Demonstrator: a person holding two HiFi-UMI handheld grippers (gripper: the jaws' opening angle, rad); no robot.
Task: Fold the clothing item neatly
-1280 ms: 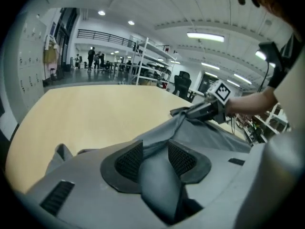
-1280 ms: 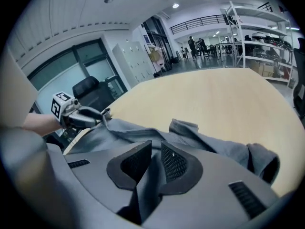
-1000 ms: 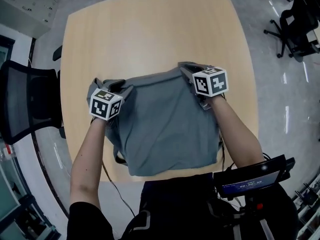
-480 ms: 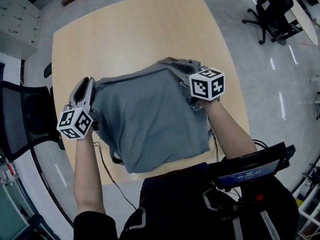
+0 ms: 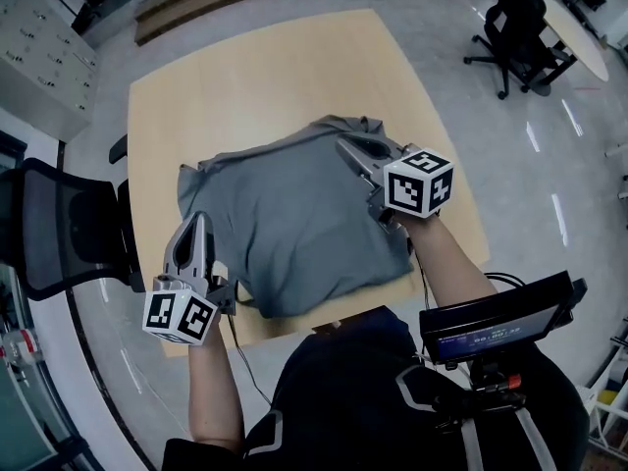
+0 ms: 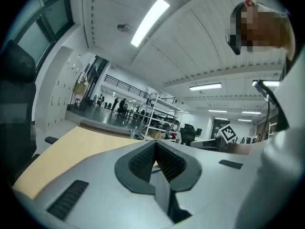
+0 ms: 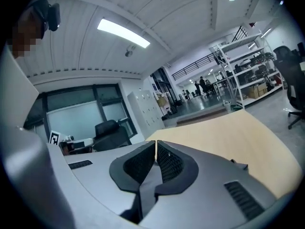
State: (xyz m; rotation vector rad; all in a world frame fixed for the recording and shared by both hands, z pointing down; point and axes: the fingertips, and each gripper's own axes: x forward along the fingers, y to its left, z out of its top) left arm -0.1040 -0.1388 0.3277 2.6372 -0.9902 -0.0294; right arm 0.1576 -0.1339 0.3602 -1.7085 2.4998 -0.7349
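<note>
A grey shirt point(image 5: 285, 224) lies spread on the light wooden table point(image 5: 245, 77), its collar end at the far right. My left gripper point(image 5: 203, 220) is raised beside the shirt's left edge, over the table's near left corner, and touches no cloth. Its jaws have just closed and stand shut point(image 6: 155, 144) with nothing between them. My right gripper point(image 5: 345, 147) hovers over the shirt's far right corner. Its jaws have just been closing; in the right gripper view they meet point(image 7: 156, 143) with no cloth between them, and the bare table point(image 7: 228, 132) lies beyond.
A black mesh chair point(image 5: 49, 224) stands against the table's left side, and another chair point(image 5: 525, 27) is at the far right. A small screen point(image 5: 496, 324) sits on the person's chest. A cable point(image 5: 235, 361) hangs from the left gripper. The table edge runs just below the shirt.
The left gripper left the shirt's far left corner and swung out left and back toward the person. The right gripper rose a little. The shirt's far edge has settled flatter on the table.
</note>
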